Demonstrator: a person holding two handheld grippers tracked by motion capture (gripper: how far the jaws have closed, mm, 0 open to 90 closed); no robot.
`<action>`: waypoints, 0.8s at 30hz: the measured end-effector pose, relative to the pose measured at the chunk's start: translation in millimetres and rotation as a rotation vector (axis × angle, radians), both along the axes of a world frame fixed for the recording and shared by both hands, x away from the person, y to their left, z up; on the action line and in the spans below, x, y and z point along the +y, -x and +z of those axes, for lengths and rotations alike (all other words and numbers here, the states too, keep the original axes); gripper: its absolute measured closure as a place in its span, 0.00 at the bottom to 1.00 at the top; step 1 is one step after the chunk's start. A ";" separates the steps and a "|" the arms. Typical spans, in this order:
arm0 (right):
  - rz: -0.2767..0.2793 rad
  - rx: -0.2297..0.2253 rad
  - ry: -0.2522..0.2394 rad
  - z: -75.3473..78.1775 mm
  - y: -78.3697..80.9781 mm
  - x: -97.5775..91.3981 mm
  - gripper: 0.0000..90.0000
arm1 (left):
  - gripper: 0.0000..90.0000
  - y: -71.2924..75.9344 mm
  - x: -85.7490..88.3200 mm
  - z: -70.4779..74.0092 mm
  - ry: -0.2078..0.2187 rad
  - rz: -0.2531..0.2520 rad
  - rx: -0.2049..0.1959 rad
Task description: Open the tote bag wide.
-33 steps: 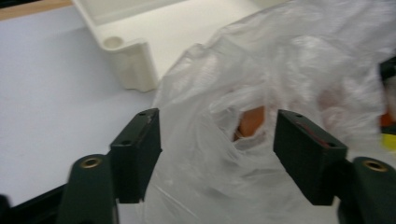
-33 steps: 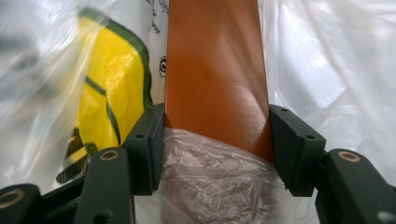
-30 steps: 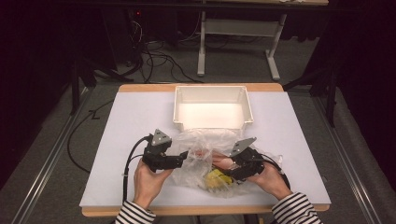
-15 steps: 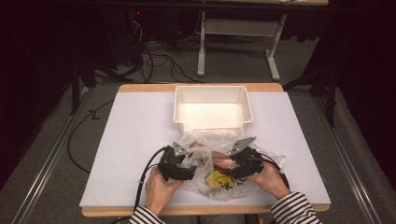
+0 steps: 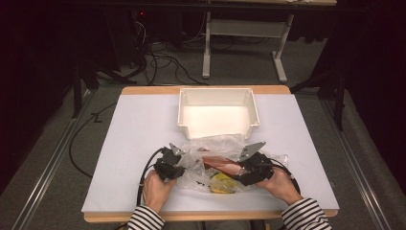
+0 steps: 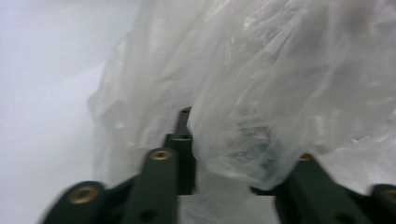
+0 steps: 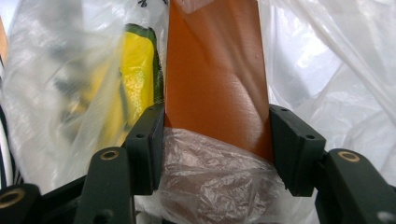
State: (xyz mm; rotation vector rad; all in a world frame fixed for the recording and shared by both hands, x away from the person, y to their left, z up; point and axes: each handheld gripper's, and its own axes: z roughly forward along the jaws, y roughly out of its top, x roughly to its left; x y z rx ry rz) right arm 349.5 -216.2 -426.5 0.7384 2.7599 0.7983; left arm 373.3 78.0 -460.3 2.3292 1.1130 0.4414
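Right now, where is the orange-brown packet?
In the high view, the orange-brown packet lies in the clear plastic bag near the table's front edge, below the white bin, clamped by the right gripper.

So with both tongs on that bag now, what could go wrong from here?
1. The left tongs have just been closing on a fold of the thin clear plastic bag; a hard pull could tear the film or let it slip out.
2. The right tongs clamp the brown packet with film bunched at the pads, so pulling it out may drag the bag along.
3. The yellow item lies loose beside it and could spill short of the white bin.
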 end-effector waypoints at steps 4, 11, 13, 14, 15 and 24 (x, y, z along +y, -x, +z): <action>0.015 -0.001 -0.003 -0.3 0.4 -4.1 0.48 | 0.95 -8.2 13.3 -2.1 -0.008 0.024 -0.007; 0.016 -0.002 -0.002 -0.6 2.2 -7.5 0.48 | 0.97 -20.6 33.8 0.6 -0.009 0.075 -0.016; 0.023 -0.002 -0.003 -0.5 1.3 -7.1 0.48 | 0.94 -20.7 35.0 3.2 0.023 0.076 -0.014; 0.019 0.000 0.003 0.1 1.4 -6.6 0.48 | 0.87 -19.6 35.2 5.5 0.054 0.067 -0.008; 0.016 0.000 0.004 0.5 1.5 -6.2 0.48 | 0.80 -17.5 35.0 7.9 0.084 0.060 -0.009; -0.032 -0.001 -0.091 7.5 0.3 -9.5 0.47 | 0.52 6.9 31.9 40.0 0.179 -0.011 -0.045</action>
